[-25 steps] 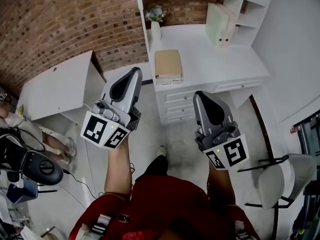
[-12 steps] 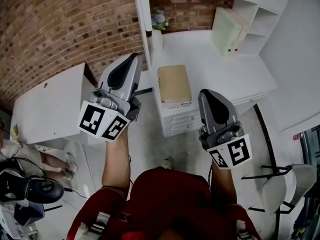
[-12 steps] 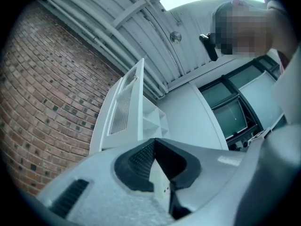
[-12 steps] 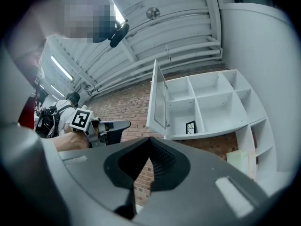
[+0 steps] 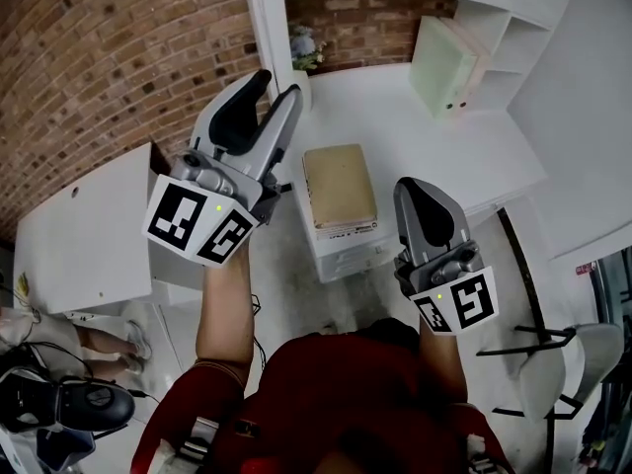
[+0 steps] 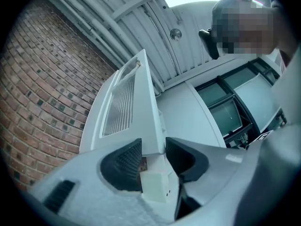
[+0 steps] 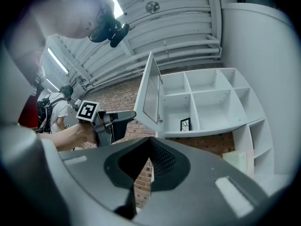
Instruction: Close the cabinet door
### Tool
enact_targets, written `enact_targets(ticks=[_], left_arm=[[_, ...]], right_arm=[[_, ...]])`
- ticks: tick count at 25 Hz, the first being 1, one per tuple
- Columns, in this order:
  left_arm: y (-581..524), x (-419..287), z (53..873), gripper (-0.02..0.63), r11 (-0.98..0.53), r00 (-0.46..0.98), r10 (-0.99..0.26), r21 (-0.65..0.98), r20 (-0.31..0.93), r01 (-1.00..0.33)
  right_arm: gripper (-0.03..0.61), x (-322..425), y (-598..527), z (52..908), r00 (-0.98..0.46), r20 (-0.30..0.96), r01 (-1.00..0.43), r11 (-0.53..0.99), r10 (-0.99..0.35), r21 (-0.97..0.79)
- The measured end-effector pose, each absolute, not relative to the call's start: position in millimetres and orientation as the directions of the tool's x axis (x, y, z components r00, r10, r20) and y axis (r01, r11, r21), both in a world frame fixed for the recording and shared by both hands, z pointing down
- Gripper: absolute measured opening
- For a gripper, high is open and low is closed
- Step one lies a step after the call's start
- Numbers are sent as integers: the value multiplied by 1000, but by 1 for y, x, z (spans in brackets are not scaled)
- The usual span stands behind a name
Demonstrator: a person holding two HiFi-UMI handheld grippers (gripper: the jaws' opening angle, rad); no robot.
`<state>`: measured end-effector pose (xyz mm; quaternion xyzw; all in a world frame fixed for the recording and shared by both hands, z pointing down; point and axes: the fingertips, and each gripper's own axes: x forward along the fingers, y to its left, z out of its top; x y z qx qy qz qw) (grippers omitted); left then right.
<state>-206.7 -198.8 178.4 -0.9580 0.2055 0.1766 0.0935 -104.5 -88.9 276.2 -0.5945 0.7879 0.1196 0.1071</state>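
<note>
The white cabinet door [image 7: 149, 91] with a slatted panel stands swung out from the upper cabinet [image 7: 202, 102], whose shelves are almost bare. In the head view the door [image 5: 259, 18] shows as a narrow white board above the desk. My left gripper [image 5: 279, 85] is raised to the door's lower corner. Its jaws have just been opening and stand open. In the left gripper view the door's [image 6: 127, 107] bottom edge lies between the left gripper's [image 6: 154, 147] pads; I cannot tell whether they touch it. My right gripper [image 5: 410, 188] [image 7: 149, 142] is shut and empty, lower and to the right.
A white desk [image 5: 415, 136] with drawers stands below the cabinet, carrying a tan box [image 5: 339, 186], green binders [image 5: 444, 52] and a vase [image 5: 304, 47]. A low white table [image 5: 79, 235] is at the left by the brick wall. A chair [image 5: 583, 344] is at the right.
Both grippers have moved forward toward the cabinet. The left one rose to the door's lower corner and its jaws went from shut to open. The right stays shut.
</note>
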Motion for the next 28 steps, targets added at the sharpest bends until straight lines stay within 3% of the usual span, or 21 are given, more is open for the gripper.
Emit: enact_targets(ticks=[10, 28], left_arm=[[-201, -161, 179, 179, -867, 843, -393, -157, -368, -473], [-232, -38, 177, 181, -682, 678, -632, -147, -374, -717]], right_arm=[[14, -54, -126, 284, -305, -330, -949, 312, -893, 33], [14, 101, -175, 262, -475, -366, -869, 493, -800, 50]])
